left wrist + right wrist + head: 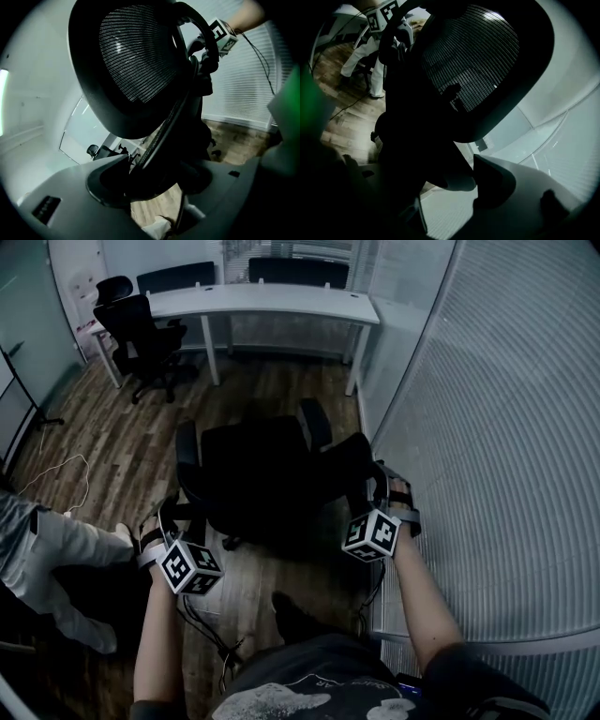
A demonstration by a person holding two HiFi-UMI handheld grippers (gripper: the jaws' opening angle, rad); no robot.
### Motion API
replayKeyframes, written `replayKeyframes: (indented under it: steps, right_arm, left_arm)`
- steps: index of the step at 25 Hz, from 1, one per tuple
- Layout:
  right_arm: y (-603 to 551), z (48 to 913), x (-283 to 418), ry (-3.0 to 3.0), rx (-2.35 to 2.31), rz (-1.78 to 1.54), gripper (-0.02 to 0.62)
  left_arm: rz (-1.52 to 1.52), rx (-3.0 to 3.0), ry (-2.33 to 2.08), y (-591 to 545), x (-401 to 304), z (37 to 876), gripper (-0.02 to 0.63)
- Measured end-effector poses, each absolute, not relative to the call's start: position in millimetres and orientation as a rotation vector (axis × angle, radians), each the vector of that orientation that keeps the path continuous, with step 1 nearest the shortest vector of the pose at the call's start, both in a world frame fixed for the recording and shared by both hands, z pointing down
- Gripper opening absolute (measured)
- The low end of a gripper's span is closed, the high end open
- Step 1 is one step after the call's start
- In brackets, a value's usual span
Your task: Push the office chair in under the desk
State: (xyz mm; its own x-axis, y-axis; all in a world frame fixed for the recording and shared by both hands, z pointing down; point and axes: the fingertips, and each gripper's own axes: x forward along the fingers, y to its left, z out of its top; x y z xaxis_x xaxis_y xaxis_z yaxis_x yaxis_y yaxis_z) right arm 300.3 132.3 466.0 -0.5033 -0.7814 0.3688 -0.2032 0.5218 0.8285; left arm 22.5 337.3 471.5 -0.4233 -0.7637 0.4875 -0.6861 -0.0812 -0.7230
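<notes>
office chair [258,474] sits mid-floor, well apart from desk [272,301], not pushed in yet; left gripper [178,517] and right gripper [380,493] at backrest [136,56] sides, both jaws apart straddling its rim, whole push remains

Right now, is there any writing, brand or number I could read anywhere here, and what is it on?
No text here can be read.
The left cube and the right cube: black-and-white square patterns, no words.
The print on the person's shirt: some letters, too blurred to read.
The sheets on the far wall: too small to read.
</notes>
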Motion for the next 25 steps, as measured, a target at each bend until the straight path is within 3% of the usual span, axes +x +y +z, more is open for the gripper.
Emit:
replayKeyframes:
  steps: [14,25]
  right_arm:
    - [68.8,469.4,266.7,-1.981,0.739,-0.9,0.276]
    - [36.2,473.7,212.4,-2.019,0.743,-0.875,0.275]
  left_arm:
    - [-1.623,-1.707,2.031,268.0,-18.1,477.8,0.295]
    - [-1.628,-1.688,2.012,209.8,-89.2,486.3,0.295]
